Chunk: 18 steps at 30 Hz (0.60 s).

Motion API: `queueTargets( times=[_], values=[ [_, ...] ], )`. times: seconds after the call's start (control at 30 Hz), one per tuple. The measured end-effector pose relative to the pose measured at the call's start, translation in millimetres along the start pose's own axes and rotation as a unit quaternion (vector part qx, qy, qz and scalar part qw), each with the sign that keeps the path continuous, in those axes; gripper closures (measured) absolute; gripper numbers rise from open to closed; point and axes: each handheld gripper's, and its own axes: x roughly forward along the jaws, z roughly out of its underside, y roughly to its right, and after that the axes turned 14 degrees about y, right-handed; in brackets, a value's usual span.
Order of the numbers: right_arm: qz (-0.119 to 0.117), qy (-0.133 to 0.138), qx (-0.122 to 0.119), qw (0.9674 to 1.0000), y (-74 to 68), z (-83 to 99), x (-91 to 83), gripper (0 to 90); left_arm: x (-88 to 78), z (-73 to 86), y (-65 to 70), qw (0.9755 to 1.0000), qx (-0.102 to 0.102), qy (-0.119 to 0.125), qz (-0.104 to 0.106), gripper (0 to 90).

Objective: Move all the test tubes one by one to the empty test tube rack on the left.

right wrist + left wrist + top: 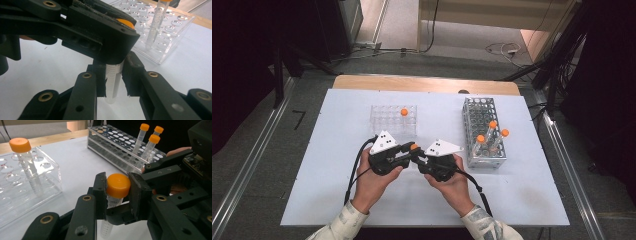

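White sheeting covers the surface, with grey floor and metal rails around it. Toward the left stands a clear plastic rack holding one orange-capped tube upright. Just in front of it, the left claw is clamped on the orange cap of a tube held upright above the surface, midway between the two hands. The right claw meets it from the other side, pinching the tube's clear body just under the cap. Farther right, a metal rack carries three more orange-capped tubes near its front end.
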Motion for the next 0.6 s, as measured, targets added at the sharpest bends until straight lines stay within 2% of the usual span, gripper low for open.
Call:
queueTargets(
  times=[0.07,0.23,0.37,0.53,0.6],
  values=[
    [0.001,0.001,0.001,1.0000,-0.1,-0.1,-0.1,69.2,1.2,-1.2,-0.8,1.0000,0.000,0.000,-0.001,70.0],
    [0.005,0.001,0.016,0.9999,2.6,-1.6,-3.2,43.7,2.0,-5.4,-4.1,0.9999,0.001,0.004,-0.011,70.1],
    [0.005,0.012,0.030,0.9995,8.3,-5.6,-13.3,31.1,0.6,-10.3,-14.0,0.9996,-0.001,0.010,-0.026,70.2],
    [0.012,0.013,0.030,0.9994,14.4,-3.7,-30.6,27.6,-1.9,-19.0,-27.6,0.9986,-0.010,0.021,-0.047,70.2],
    [0.015,0.012,0.030,0.9994,17.0,-2.0,-37.4,27.3,-1.9,-23.4,-32.6,0.9982,-0.008,0.023,-0.055,70.2]
  ],
)
